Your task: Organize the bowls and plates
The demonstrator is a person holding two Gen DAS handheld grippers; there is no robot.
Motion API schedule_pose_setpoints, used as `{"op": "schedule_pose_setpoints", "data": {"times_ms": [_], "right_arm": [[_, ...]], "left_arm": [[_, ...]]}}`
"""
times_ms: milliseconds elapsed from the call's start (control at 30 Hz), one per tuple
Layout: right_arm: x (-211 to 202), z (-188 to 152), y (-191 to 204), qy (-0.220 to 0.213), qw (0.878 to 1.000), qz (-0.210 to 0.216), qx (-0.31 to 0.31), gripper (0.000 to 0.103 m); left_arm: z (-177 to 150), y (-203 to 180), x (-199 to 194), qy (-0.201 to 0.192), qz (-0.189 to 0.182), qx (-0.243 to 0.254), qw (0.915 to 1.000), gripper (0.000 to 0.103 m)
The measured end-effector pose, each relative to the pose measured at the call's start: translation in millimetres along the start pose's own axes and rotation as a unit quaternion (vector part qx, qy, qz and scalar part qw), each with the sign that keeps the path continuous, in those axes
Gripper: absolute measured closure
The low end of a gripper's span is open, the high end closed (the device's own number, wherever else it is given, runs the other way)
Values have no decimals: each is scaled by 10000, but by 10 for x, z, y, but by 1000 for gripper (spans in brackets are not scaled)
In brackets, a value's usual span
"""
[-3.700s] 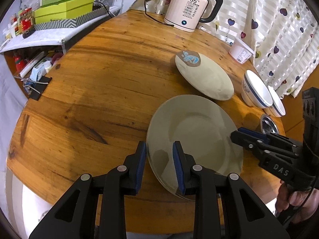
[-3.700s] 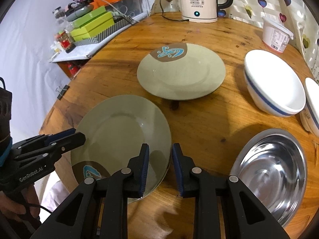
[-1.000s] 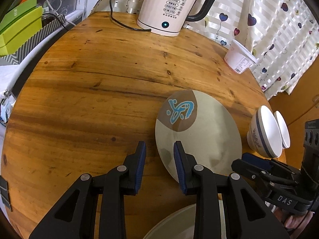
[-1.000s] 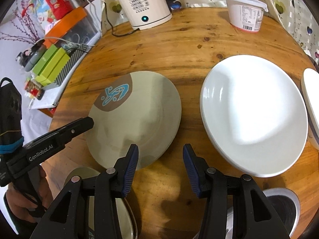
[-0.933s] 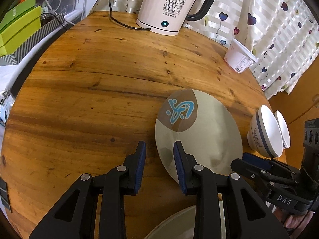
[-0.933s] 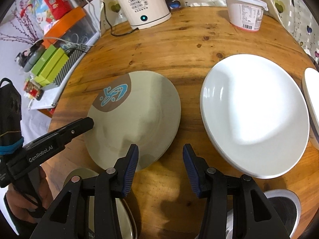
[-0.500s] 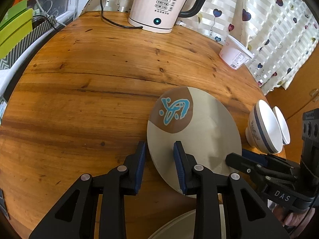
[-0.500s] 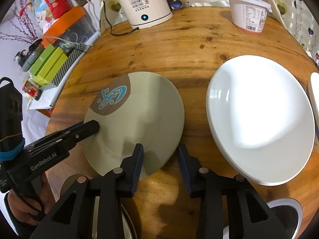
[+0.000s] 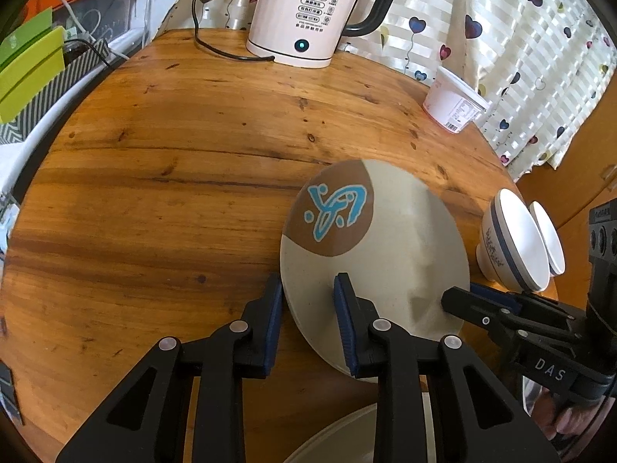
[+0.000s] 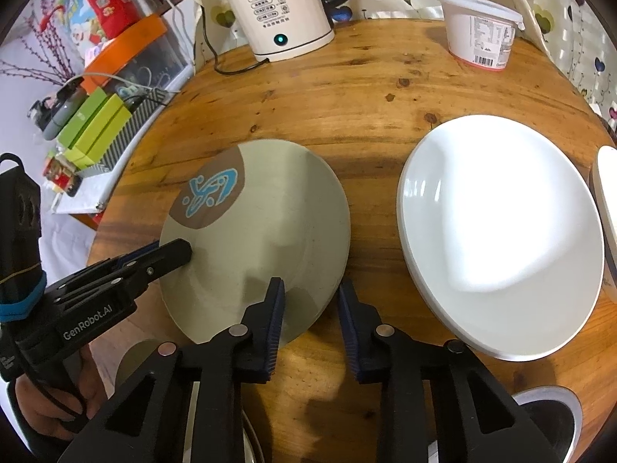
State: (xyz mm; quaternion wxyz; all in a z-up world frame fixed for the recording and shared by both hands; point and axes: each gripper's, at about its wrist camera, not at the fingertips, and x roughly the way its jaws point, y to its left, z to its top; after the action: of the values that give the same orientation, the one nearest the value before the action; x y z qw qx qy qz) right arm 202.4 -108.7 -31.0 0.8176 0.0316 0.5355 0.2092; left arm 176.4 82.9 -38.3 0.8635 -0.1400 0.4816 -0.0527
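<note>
Plate (image 9: 389,254), grey with a brown patch and a blue motif, is straddled at its near left rim by the left claw (image 9: 308,324): one blue pad is seen just outside the rim, the other over the plate's face. A gap shows at each pad, so the left claw is read as released, not clenched on the rim. From the right wrist view the same plate (image 10: 266,231) is straddled at its near right edge by the right claw (image 10: 310,324), one pad above the plate, the other out over the table (image 10: 366,88); those jaws are spread too, nothing gripped. The plate appears tipped, its far edge raised, though contact with the wood cannot be told.

Right of the right claw, a white bowl (image 10: 501,231) is seen, well apart from the plate, with a second white rim (image 10: 607,193) at the frame's edge. Beyond the left claw to the right, two blue-banded bowls (image 9: 513,243) are nested side by side. A second grey plate (image 9: 347,436) is glimpsed beneath the left claw, close to the camera. Far ahead, a kettle (image 9: 308,11) reading 55 is parked at the table's back, and a white tub (image 9: 451,104) is set to its right.
</note>
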Motion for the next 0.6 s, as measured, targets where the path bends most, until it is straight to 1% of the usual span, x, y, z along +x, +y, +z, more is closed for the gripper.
{"op": "schedule_pose_setpoints", "data": {"times_ms": [600], "right_arm": [[-51, 48, 98, -157, 9998, 45, -106, 78]], "left_arm": [[38, 63, -101, -165, 58, -82, 9998, 76]]}}
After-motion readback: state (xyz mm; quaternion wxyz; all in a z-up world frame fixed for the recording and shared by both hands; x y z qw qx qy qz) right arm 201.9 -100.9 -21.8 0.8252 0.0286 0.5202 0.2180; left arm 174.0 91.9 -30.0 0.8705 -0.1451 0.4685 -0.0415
